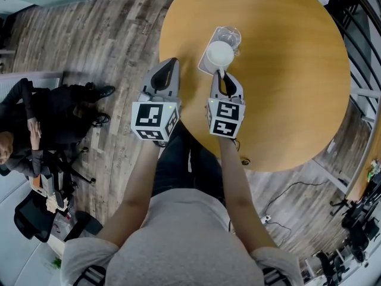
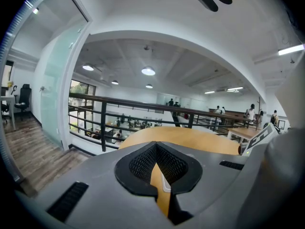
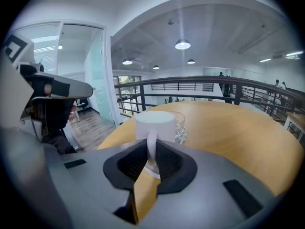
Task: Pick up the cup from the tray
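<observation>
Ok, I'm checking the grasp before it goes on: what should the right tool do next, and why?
Probably a small, straight lift. The right tool looks closed on the handle of the white cup, which sits on the clear tray; lifting slightly would show whether the grip holds.

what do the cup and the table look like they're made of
Cup: probably glazed ceramic, being opaque white, smooth and thick-handled. Table: wood or wood-look laminate, with an even tan, matte top; which one is unclear.
</observation>
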Available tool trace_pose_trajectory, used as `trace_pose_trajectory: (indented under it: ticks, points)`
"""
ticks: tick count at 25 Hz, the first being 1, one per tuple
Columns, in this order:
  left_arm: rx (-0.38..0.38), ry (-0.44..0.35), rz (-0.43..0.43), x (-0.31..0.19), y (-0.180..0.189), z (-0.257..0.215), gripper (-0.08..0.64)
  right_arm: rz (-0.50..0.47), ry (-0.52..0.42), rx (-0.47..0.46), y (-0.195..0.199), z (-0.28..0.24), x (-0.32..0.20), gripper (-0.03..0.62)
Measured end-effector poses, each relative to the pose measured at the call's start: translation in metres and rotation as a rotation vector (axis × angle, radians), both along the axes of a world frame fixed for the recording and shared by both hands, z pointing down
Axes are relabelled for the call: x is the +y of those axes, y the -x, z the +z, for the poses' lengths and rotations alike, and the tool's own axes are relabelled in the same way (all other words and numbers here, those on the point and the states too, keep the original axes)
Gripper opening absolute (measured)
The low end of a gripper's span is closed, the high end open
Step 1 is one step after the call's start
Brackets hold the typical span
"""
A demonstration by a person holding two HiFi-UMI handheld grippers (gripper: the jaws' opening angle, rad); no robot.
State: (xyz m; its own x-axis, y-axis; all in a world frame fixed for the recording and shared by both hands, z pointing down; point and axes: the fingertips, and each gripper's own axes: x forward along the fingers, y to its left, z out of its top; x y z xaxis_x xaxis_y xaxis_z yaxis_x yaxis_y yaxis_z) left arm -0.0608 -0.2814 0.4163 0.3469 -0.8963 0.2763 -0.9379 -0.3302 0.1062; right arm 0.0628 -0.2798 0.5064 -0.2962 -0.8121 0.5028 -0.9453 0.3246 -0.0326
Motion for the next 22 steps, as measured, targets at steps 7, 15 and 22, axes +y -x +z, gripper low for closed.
trace_pose_trajectory:
  ticks: [7,15,22]
  points:
    - [-0.001,-0.014,0.005,-0.001,0.0,-0.007,0.006,0.029,-0.015,-0.052,-0.007,-0.015,0.007,0.044]
    - [0.003,-0.031,0.037,-0.003,-0.017,-0.014,0.006,0.133,-0.071,-0.091,-0.048,-0.042,0.017,0.044]
    - [0.007,-0.024,0.09,0.001,-0.04,-0.012,0.006,0.293,-0.045,-0.067,-0.118,-0.031,0.023,0.044]
